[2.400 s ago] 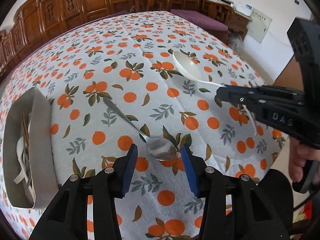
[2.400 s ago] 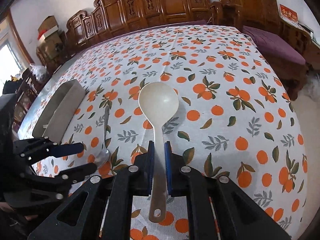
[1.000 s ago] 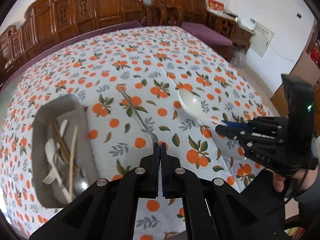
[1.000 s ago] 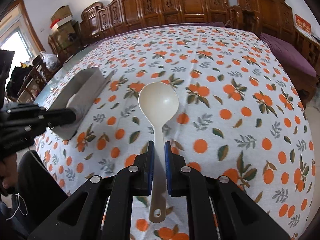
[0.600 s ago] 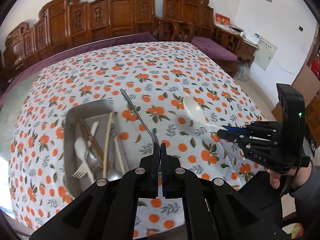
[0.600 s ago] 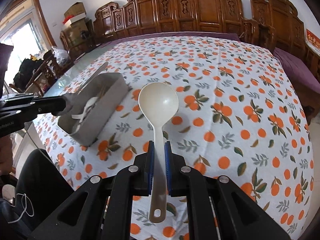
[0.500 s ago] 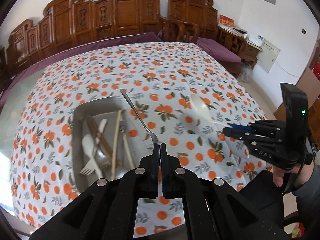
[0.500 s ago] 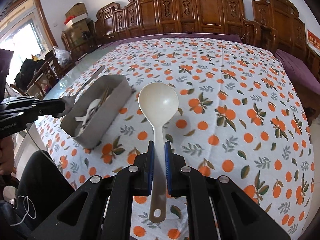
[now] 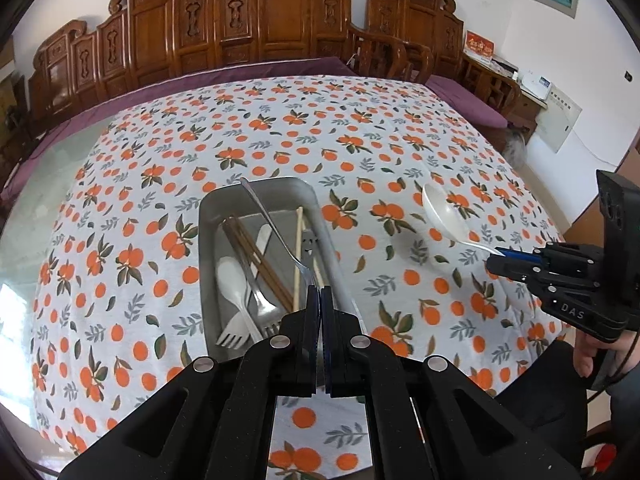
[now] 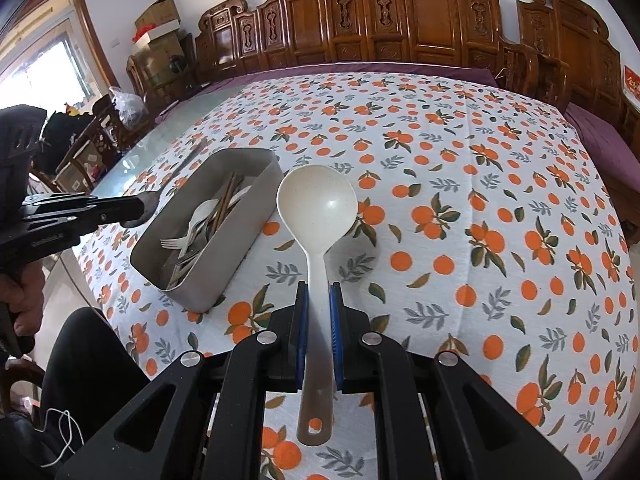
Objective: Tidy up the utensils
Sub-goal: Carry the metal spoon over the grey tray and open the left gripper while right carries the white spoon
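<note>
My left gripper (image 9: pixel 320 300) is shut on a metal spoon (image 9: pixel 272 226) and holds it in the air above the grey metal tray (image 9: pixel 210 204), handle pointing away. The tray holds chopsticks (image 9: pixel 256 258), a white plastic spoon (image 9: pixel 232 280), forks and other cutlery. My right gripper (image 10: pixel 319 300) is shut on a large white ladle (image 10: pixel 318 204), held above the tablecloth to the right of the tray (image 10: pixel 236 256). The ladle also shows in the left wrist view (image 9: pixel 444 214), and the left gripper in the right wrist view (image 10: pixel 136 210).
The table (image 9: pixel 400 148) wears a white cloth printed with oranges. Carved wooden chairs (image 9: pixel 256 40) line its far side. A purple bench (image 9: pixel 472 104) stands at the right. Boxes and bags (image 10: pixel 156 28) sit by the window at the left.
Both grippers have risen and swung left with their utensils. The metal spoon now hangs over the tray instead of beside it. The ladle has come nearer the tray.
</note>
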Available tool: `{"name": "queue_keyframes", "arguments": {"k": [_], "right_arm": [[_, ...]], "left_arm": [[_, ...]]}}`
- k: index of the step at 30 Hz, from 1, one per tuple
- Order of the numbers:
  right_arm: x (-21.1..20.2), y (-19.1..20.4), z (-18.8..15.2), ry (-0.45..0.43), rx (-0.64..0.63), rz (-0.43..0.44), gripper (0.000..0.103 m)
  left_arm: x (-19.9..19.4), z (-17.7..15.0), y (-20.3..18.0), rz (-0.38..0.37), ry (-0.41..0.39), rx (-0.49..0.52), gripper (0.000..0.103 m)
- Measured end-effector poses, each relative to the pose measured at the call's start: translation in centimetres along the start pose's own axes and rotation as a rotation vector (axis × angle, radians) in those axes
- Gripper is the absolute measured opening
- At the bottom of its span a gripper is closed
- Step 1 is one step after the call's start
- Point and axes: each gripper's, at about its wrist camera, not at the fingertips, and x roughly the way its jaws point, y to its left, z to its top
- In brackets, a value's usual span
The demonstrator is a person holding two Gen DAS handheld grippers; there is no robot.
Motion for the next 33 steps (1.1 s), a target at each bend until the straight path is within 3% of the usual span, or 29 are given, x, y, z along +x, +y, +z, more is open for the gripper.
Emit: {"name": "queue_keyframes", "arguments": {"k": [20,33], "right_arm": [[2.1,2.9,1.0,0.044,-0.019,0.003,0.012],[2.3,4.7,2.0,0.026,-0.025,0.026,0.012]], "left_arm": [[6.0,-1.7,2.4,-0.026,0.123,-0.017,0.001],[3.0,-2.2,3.8,-0.017,0.070,-0.057,0.002]]}}
